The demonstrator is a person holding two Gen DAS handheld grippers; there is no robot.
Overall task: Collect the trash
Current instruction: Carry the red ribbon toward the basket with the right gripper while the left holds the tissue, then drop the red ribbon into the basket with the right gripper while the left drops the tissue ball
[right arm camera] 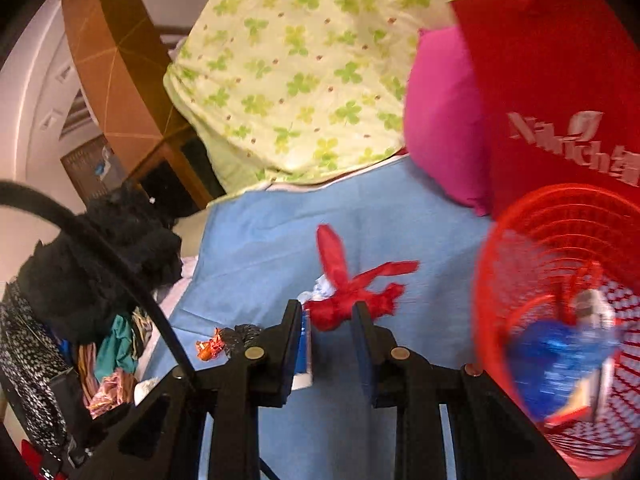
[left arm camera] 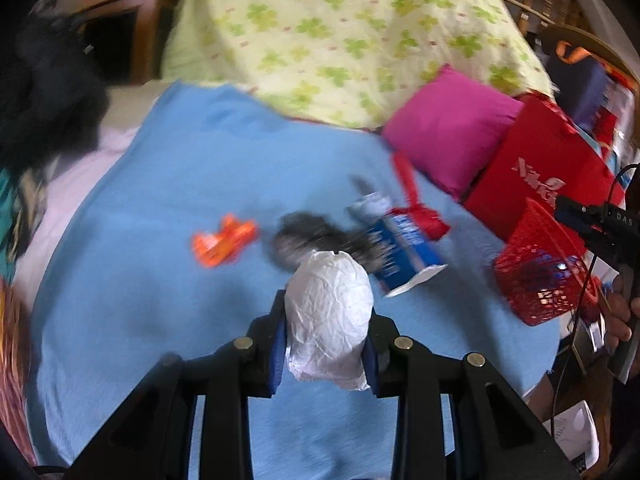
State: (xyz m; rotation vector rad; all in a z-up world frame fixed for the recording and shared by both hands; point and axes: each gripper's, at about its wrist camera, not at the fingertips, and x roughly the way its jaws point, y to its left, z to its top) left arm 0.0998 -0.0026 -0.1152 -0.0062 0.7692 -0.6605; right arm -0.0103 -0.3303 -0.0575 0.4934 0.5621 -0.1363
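The left gripper is clamping a crumpled white paper ball, its long axis pointing away, above the blue sheet on the bed. The right gripper is sitting closed with nothing between its fingers. Beyond lie an orange wrapper, a blue carton and red plastic scraps. A red basket is tilting at the right, trash inside.
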